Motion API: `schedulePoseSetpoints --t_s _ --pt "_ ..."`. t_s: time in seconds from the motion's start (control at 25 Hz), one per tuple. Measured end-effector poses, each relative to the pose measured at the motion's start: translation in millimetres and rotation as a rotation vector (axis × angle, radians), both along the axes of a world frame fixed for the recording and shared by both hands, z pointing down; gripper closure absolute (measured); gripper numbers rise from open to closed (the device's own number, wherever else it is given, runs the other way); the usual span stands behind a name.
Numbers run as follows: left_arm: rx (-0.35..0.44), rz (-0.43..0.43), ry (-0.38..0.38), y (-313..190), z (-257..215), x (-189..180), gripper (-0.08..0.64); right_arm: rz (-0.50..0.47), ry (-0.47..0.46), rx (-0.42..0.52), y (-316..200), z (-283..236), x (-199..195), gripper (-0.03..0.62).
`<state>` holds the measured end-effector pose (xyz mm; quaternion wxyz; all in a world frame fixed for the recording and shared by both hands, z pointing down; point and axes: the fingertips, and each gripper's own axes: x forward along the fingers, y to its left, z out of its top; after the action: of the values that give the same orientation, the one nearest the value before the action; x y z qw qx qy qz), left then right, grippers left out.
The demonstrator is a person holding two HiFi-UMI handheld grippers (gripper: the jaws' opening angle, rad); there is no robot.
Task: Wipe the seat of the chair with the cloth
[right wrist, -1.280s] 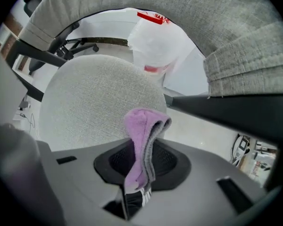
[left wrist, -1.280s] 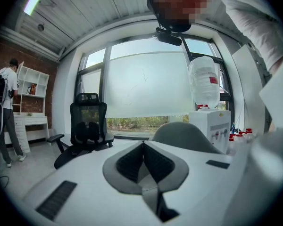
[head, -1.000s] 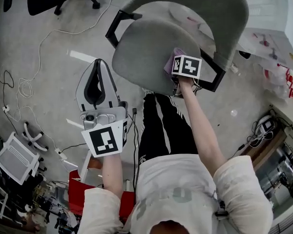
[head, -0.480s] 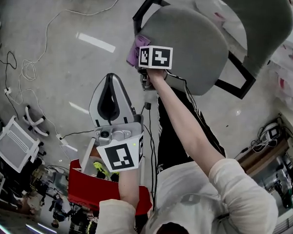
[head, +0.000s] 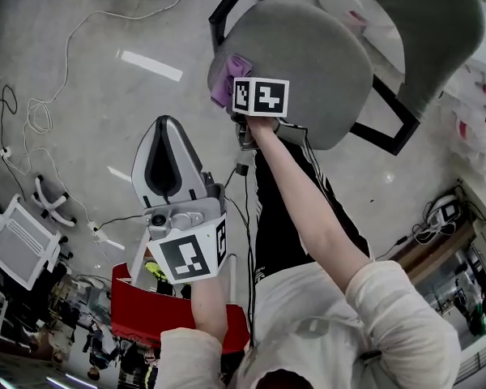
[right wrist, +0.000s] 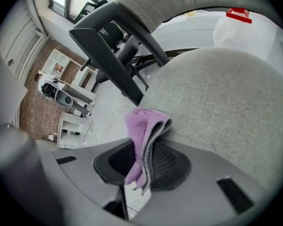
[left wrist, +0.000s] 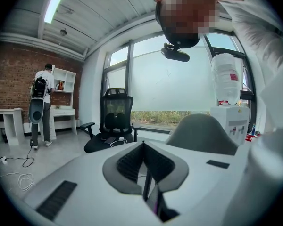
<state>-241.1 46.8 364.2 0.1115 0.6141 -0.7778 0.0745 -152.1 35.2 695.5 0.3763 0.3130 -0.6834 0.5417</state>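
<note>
The grey chair seat [head: 316, 63] fills the top of the head view, its backrest [head: 425, 23] at the upper right. My right gripper [head: 237, 89] is at the seat's left edge, shut on a folded purple cloth [head: 228, 78]. In the right gripper view the cloth [right wrist: 142, 131] stands out between the jaws against the seat fabric [right wrist: 217, 98], beside the black armrest [right wrist: 118, 46]. My left gripper [head: 168, 126] hangs over the floor left of the chair, shut and holding nothing. Its jaws [left wrist: 142, 147] meet at the tip.
White cables [head: 40, 116] trail over the concrete floor at the left. A red bin [head: 166, 318] and a white wire rack [head: 16, 254] sit low left. The person's black trouser leg [head: 279, 205] stands under the seat. A black office chair [left wrist: 115, 121] and a person [left wrist: 40, 102] are farther off.
My right gripper has carried the cloth across the seat from its right side to its left edge. The left gripper has stayed shut beside the chair.
</note>
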Motion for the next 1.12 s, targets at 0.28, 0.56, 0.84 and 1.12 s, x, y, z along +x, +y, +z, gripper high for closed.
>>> schedulePoseSetpoints --t_s 0.28,0.56,0.84,1.12 --pt "0.03 0.137 0.022 -42.0 -6.4 40.6 0.548 0.049 0.108 -0.035 25.2 -1.1 97.1 0.505" --pt "0.051 0.278 0.025 -79.8 -14.9 82.2 0.548 0.064 0.19 -0.035 47.6 -0.9 185.9 0.505" --pt "0.043 0.388 0.023 -99.1 -14.0 117.8 0.547 0.093 0.263 -0.027 66.6 -1.5 260.2 0.505" --pt "0.043 0.486 0.03 -103.4 -15.5 154.4 0.548 0.113 0.347 -0.057 82.0 -1.7 312.1 0.505"
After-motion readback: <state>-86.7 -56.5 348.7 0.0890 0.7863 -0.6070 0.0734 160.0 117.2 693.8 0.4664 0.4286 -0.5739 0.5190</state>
